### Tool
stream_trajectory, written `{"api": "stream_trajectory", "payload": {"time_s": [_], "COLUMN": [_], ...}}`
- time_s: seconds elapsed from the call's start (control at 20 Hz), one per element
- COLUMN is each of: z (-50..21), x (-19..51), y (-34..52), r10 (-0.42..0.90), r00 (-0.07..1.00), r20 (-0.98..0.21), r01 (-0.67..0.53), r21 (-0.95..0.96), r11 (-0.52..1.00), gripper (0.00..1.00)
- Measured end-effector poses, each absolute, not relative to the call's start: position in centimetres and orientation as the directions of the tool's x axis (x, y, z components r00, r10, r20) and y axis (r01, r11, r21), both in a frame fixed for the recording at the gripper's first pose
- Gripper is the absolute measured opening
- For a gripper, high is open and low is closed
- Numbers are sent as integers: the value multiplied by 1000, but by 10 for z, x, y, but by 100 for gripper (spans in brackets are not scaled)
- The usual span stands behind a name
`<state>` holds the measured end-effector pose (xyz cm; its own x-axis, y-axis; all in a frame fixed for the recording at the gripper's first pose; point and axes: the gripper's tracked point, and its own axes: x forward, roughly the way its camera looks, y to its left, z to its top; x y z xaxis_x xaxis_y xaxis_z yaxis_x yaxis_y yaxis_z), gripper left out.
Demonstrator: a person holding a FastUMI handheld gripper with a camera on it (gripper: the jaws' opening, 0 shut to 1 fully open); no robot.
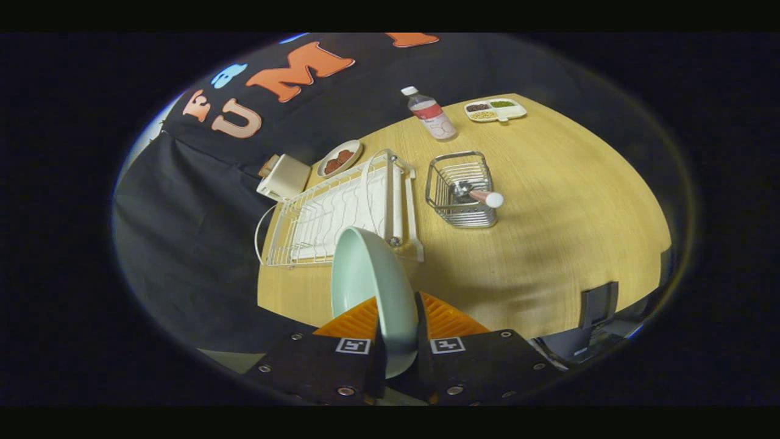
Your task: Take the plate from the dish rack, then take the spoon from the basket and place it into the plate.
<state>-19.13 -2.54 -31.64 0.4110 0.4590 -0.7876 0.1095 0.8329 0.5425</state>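
Fingers (399, 326) clamped tight on the smooth round plate (372, 286)'s rim; spoon (481, 196) sits in the wire basket (460, 189); white wire dish rack (341, 213) alongside.

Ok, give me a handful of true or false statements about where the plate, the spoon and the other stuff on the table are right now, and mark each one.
1. The gripper holds the plate on edge between its fingers. True.
2. The plate stands in the dish rack. False: it is out of the rack, held just ahead of the fingers.
3. The spoon lies in the wire basket. True.
4. The bottle lies on its side. False: it stands upright beyond the basket.
5. A divided dish sits on the table beyond the basket. True.
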Motion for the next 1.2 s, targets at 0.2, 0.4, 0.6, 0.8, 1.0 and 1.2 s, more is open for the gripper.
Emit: {"api": "stream_trajectory", "payload": {"time_s": [0.2,0.4,0.6,0.8,1.0,1.2], "z": [-348,-371,-390,-411,-411,-409], "x": [-202,-209,-206,-208,-195,-187], "y": [-16,-4,10,23,34,34], "r10": [507,545,568,587,597,602], "r00": [413,386,378,352,407,436], "r20": [-756,-744,-731,-729,-691,-669], "r01": [163,178,190,227,248,319], "r21": [609,640,662,675,713,741], "r11": [776,747,725,702,656,591], "gripper": [21,21,22,22,24,33]}}
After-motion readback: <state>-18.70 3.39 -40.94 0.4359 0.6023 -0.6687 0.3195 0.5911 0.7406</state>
